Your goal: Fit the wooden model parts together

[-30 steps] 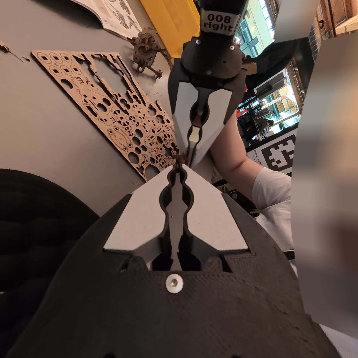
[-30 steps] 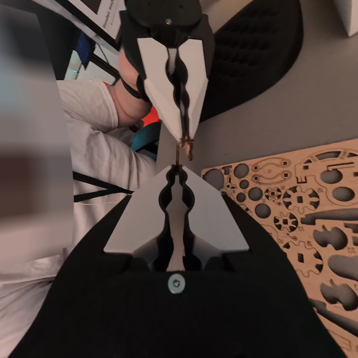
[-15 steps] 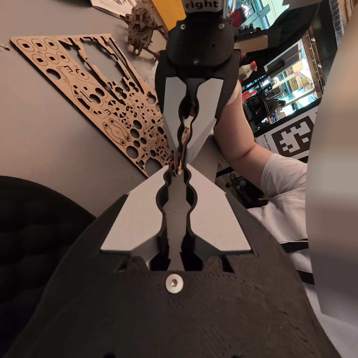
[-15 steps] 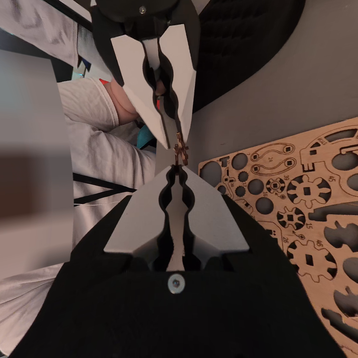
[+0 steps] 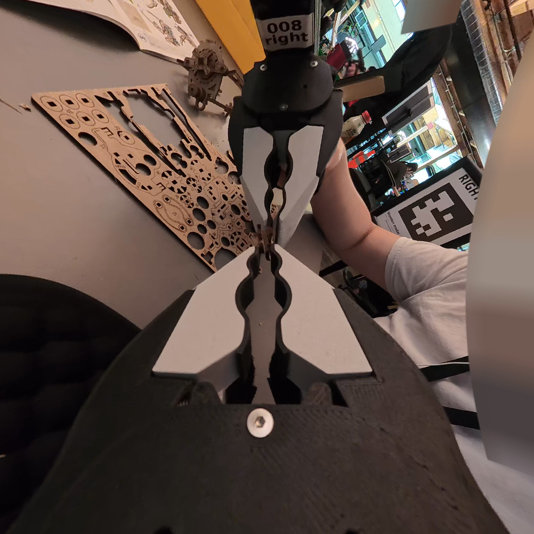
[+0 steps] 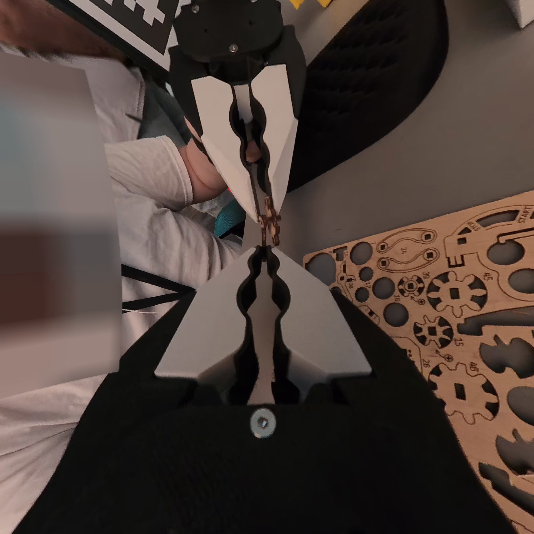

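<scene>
My left gripper (image 5: 263, 253) is shut on a small notched wooden part (image 6: 272, 221). My right gripper (image 6: 263, 250) is shut on a thin wooden part (image 6: 263, 241) seen edge-on. The two grippers face each other tip to tip in the air above the grey table, the right gripper (image 5: 270, 229) coming down from the top of the left wrist view and the left gripper (image 6: 267, 212) from the top of the right wrist view. The two parts (image 5: 264, 240) touch and overlap between the tips. How far they are seated I cannot tell.
A laser-cut wooden sheet (image 5: 130, 161) with many cut-outs lies flat on the table (image 5: 57, 231); it also shows in the right wrist view (image 6: 433, 289). An assembled gear mechanism (image 5: 205, 75) and an open booklet (image 5: 156, 31) lie behind it. A black mat (image 6: 361, 86) lies near the table edge. The grippers are tip to tip, or close to it.
The two grippers have come together: the held parts were apart one second ago and now touch and overlap. Both views have shifted a little as the hands moved.
</scene>
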